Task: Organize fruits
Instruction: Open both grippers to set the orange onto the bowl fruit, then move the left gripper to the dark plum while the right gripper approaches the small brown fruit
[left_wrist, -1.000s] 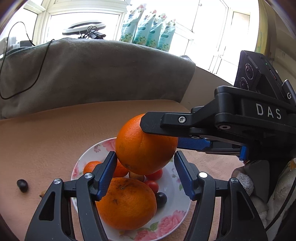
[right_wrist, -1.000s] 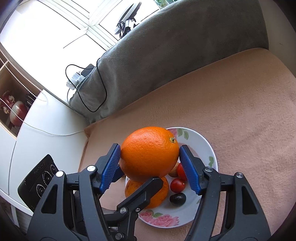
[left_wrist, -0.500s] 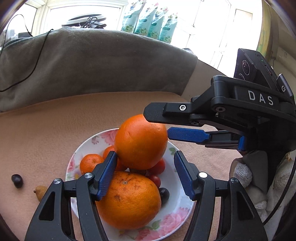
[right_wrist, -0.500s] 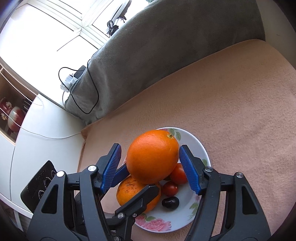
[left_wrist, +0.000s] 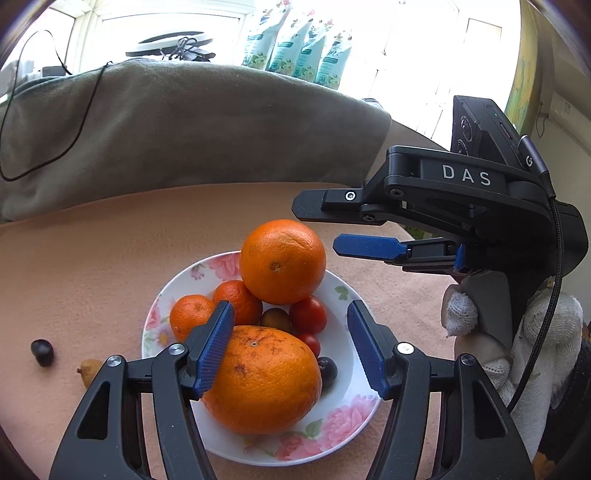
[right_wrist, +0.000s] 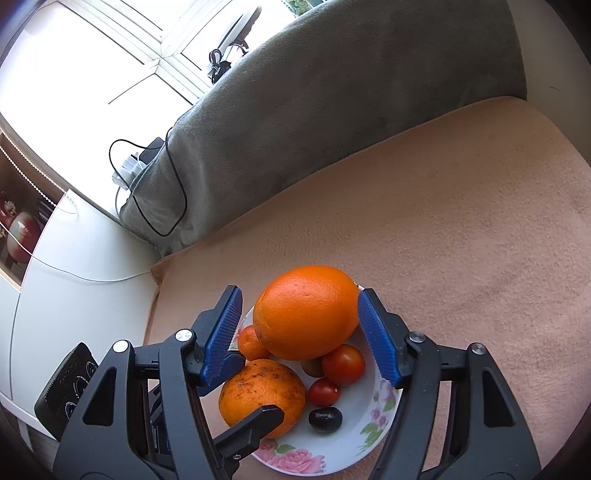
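Peach blanket (right_wrist: 461, 221) under floral plate (left_wrist: 354, 398); bright window (right_wrist: 74, 74) behind.

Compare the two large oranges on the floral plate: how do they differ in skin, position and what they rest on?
Skin: the far orange is clean and bright; the near orange carries brown scuffs and specks.
Position: the far orange sits high, at the plate's far side; the near orange lies low, toward the left gripper.
Support: the far orange is perched on smaller fruit; the near orange appears to rest on the plate.
Both are large and round, and neither is gripped.
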